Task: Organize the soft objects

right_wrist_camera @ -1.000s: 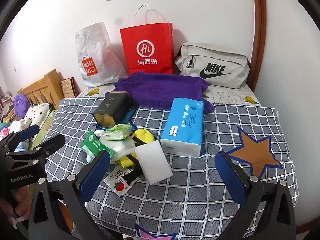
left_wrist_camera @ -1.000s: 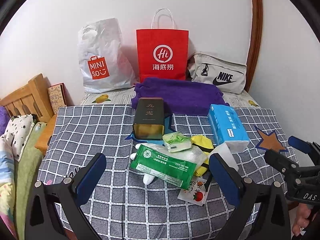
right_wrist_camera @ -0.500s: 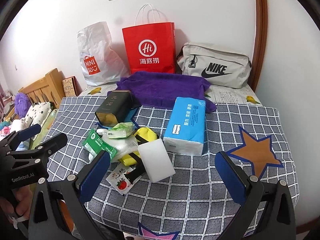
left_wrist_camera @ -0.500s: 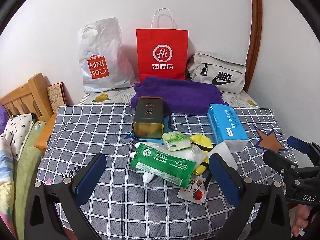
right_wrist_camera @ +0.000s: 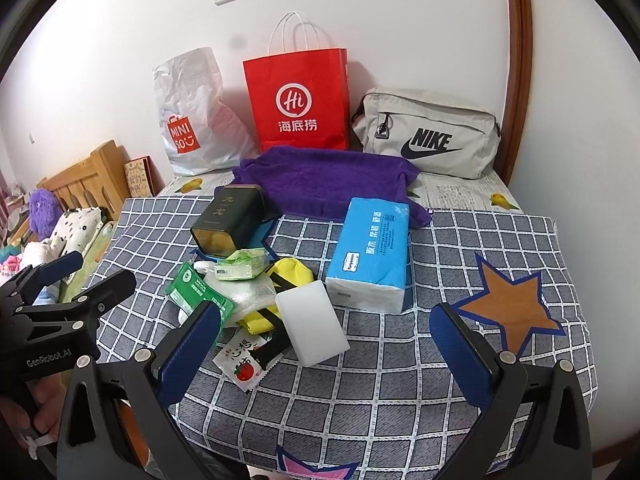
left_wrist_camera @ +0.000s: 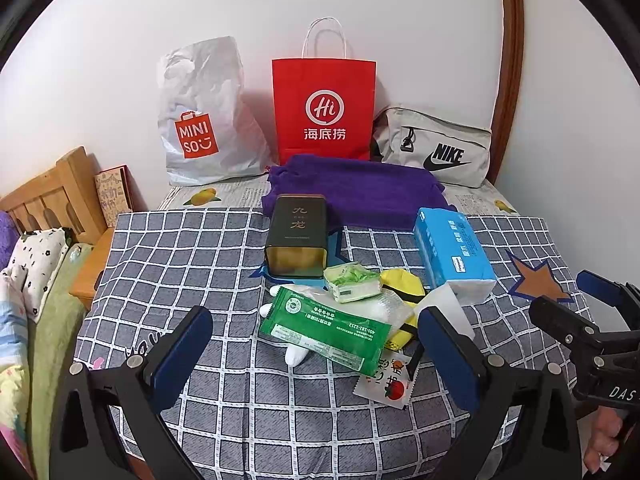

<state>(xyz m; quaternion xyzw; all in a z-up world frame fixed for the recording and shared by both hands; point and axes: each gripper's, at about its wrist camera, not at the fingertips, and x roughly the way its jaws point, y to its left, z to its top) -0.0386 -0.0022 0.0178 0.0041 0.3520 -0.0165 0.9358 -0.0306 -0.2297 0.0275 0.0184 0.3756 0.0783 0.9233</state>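
While both tools hover above the near edge of the desk [left_wrist_camera: 168, 248], which is covered by a grey checked cloth, the left gripper [left_wrist_camera: 312, 352] is spread wide and grasps nothing, and the right gripper [right_wrist_camera: 324, 344] is likewise released and empty. Between and beyond their blue pads lies a loose heap: a green wipes packet [left_wrist_camera: 324, 326] on top of a white plush toy [left_wrist_camera: 296, 354], a small green tissue pack [left_wrist_camera: 352, 282] just behind it, a yellow pouch [right_wrist_camera: 290, 272] with black stripes, a white sponge block [right_wrist_camera: 312, 324] and a tomato-printed sachet [right_wrist_camera: 240, 362] at the front. A blue tissue pack [right_wrist_camera: 370, 254] lies just right of the heap, touching the sponge block. A dark tin [left_wrist_camera: 297, 234] lies on its side behind the heap, and a purple towel [right_wrist_camera: 324, 180] is spread farther back. Against the wall stand a white plastic bag [left_wrist_camera: 204, 116], a red paper bag [left_wrist_camera: 324, 108] and a grey Nike pouch [right_wrist_camera: 430, 138].
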